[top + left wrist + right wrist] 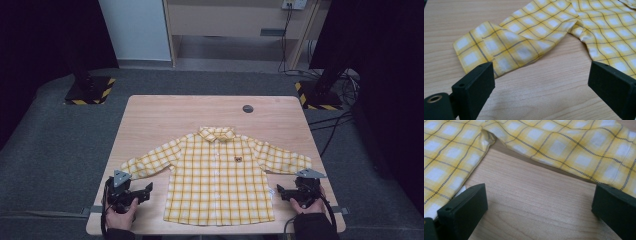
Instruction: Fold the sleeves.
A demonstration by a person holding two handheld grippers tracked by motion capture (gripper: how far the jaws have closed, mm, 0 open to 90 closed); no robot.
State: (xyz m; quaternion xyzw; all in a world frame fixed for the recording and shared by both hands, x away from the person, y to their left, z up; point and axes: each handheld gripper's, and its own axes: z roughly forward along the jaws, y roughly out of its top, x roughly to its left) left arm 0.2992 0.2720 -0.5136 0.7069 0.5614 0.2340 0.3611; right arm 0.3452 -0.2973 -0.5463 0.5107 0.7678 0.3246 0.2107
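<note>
Evidently the work has barely begun: the yellow checked shirt [220,175] lies flat and face up on the tabletop [165,112], buttoned, collar away from the person, both sleeves spread out to the sides, with no fold made anywhere that the high view reveals. The left hand-held gripper [142,192] rests low on the wood just below the left sleeve cuff [477,53], its jaws spread wide with only bare tabletop between them; the cuff lies just beyond the nearer jaw, and whether that jaw brushes the cloth is hard to judge. The right hand-held gripper [281,191] sits beside the shirt's lower right edge, likewise wide open and holding nothing, the right sleeve [564,147] stretched across ahead of it. Everything, then, looks left to do, probably starting with the sleeves. A small dark round spot [248,108] near the tabletop's far edge is too small to identify, and the chest badge [238,160] is blurred.
</note>
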